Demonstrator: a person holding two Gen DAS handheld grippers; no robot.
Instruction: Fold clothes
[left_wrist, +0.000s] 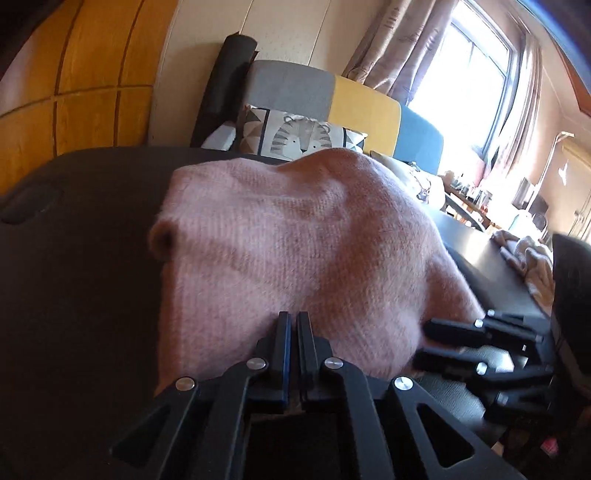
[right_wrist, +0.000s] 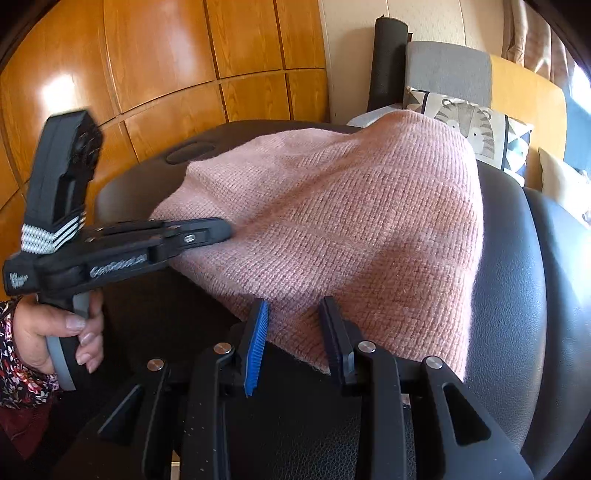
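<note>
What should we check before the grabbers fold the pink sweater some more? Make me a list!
1. Left gripper shut on the sweater: ok, its jaws are closed at the near edge.
2. Right gripper holding the sweater: not ok, its jaws are open around the hem.
3. Sweater lying flat: not ok, it humps up in the middle.
4. Sweater all on the black surface: cannot tell, the far side is hidden.
5. Grippers apart: ok, they sit at different spots along the edge.
6. Hand gripping the left handle: ok.
</note>
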